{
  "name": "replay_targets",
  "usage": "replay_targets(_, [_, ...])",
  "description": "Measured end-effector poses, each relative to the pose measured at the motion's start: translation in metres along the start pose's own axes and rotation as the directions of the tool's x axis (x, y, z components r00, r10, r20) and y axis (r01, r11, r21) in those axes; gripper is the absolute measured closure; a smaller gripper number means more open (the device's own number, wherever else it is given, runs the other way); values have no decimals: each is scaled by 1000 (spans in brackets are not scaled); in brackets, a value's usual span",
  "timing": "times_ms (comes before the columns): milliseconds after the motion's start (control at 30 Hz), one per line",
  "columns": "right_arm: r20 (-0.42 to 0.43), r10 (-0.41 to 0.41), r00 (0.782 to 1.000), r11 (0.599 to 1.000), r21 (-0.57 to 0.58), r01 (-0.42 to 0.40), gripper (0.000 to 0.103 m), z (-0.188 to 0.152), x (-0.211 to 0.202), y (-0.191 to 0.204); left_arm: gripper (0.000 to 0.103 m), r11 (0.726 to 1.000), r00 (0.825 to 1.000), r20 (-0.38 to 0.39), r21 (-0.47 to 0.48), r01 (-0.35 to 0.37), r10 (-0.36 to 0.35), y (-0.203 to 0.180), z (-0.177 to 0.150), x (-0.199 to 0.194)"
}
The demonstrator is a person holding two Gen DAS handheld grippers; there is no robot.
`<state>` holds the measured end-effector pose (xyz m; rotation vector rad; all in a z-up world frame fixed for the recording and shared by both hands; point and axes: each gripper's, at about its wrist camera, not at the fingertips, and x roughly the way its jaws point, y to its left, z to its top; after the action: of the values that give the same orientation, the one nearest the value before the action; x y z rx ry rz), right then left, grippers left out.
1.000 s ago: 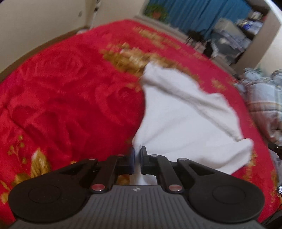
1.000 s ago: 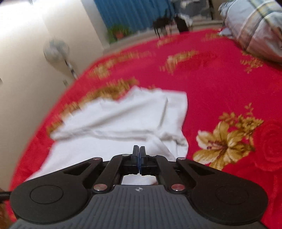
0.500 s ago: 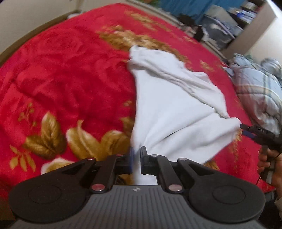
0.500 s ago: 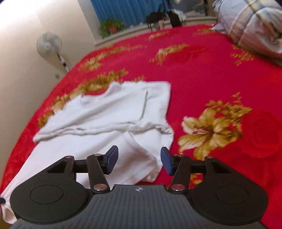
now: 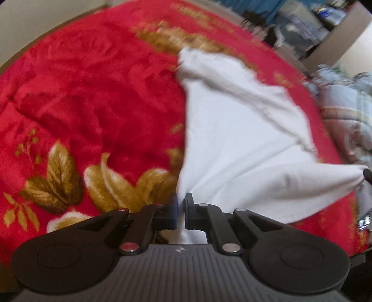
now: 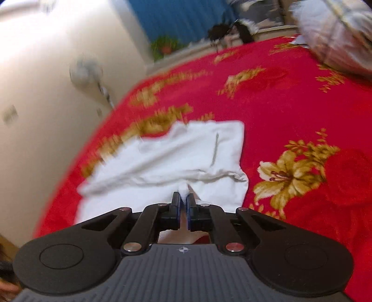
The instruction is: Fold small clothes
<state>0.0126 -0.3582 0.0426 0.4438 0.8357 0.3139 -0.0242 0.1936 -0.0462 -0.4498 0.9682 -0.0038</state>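
**Both grippers clamped on the white shirt, stretched over the red blanket**

Left gripper (image 5: 181, 210): jaws pressed nearly together, a bunched edge of the white shirt (image 5: 234, 139) pinched between the pads. Cloth ran up and away from the fingertips in a taut fan.

Right gripper (image 6: 183, 209): jaws also closed, a small tuft of the shirt (image 6: 167, 162) hem poking up between the pads. In the left wrist view the far corner of the shirt was pulled to a point at the right frame edge, where a dark fingertip of the other gripper just showed.

Shirt location: on the red floral blanket (image 5: 88, 97), roughly mid-bed. Near hem lifted by both grips; upper part with a folded sleeve lay flat on the blanket. Top edge sat against a gold floral patch.

Edges and room:
- Left of the shirt, left wrist view: wide bare stretch of blanket out to the bed edge and the cream wall (image 5: 34, 21).
- Right of the shirt, right wrist view: open blanket with a gold lily print (image 6: 293, 172), clear up to the plaid bedding (image 6: 337, 30) at the far right corner.
- Beyond the shirt: more bare blanket up to the far bed edge, then a standing fan (image 6: 86, 72), a potted plant (image 6: 165, 46) and a blue curtain (image 6: 181, 16).
- The plaid bedding was well apart from the shirt.

Both views motion-blurred; fine seam detail unreadable.
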Motion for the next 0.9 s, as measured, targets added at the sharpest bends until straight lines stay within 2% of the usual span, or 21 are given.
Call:
replay_targets(67, [86,12,996,999,44,-16,99,-8,-49,-3,98,999,998,44,21,49,-50,-5,-1,-24])
replay_targets(133, [110,-3,994,995,104,-8,99,-17,-85,-11,97,997,997,54,59,48,-51,-8,-5,-39])
replay_targets(167, [89,-35,995,990,137,23,99,-24,-97,-18,97,997,998,29,65,51,-53,-9,-6,-39])
replay_targets(233, [-28,-156,987,975,158,159,98,-38,-97,-32,96,994,995,-79,89,60,-53,-12,-8,-23])
replay_targets(267, [-101,-207,973,965,145,220,97,-44,-88,-39,96,993,993,-112,107,41,-29,-15,-9,-15])
replay_targets(300, [-184,-278,943,946,117,302,97,-51,-74,-48,96,991,994,-99,130,-26,39,-19,-9,-10])
replay_targets(333, [-220,-361,906,919,82,386,95,-55,-64,-54,96,985,994,-66,157,-78,89,-24,-8,-10])
replay_targets(367, [-209,-428,879,894,44,446,95,-56,-57,-59,92,976,993,-25,190,-104,111,-31,-7,-11])
replay_targets(400, [-188,-443,877,891,20,454,95,-54,-52,-60,91,973,995,3,211,-98,99,-38,-6,-13])
replay_targets(467, [-157,-368,916,926,23,376,95,-48,-41,-59,91,973,1000,4,230,-30,30,-49,-6,-9])
replay_targets(533, [-162,-237,958,968,38,246,92,-42,-23,-54,86,971,998,-51,236,36,-25,-59,-8,6])
replay_targets(600, [-175,-173,969,984,7,177,87,-39,-2,-45,73,973,991,-137,230,33,-1,-66,-14,29])
replay_targets(667, [-228,-148,962,989,-30,145,70,-38,23,-36,71,965,969,-234,263,-18,82,-70,-27,57])
replay_targets(700, [-301,-142,943,990,-42,136,70,-43,42,-36,71,958,966,-238,283,-33,104,-72,-30,61])
replay_targets(733, [-383,-170,908,986,-65,157,72,-48,61,-38,71,950,969,-214,309,-49,120,-77,-30,59])
replay_targets(767, [-435,-235,869,972,-103,212,76,-53,76,-39,71,941,976,-179,334,-54,120,-84,-28,55])
replay_targets(800, [-442,-293,848,956,-139,258,77,-54,86,-39,71,932,986,-129,358,-51,104,-92,-24,49])
replay_targets(833, [-426,-298,854,955,-142,262,76,-49,89,-36,71,926,994,-67,373,-59,90,-99,-19,43])
replay_targets(867, [-404,-278,872,961,-124,249,76,-41,89,-32,70,923,997,-13,378,-70,81,-106,-12,38])
replay_targets(900, [-356,-240,903,971,-105,217,76,-28,87,-26,70,925,998,28,375,-69,63,-114,-4,36])
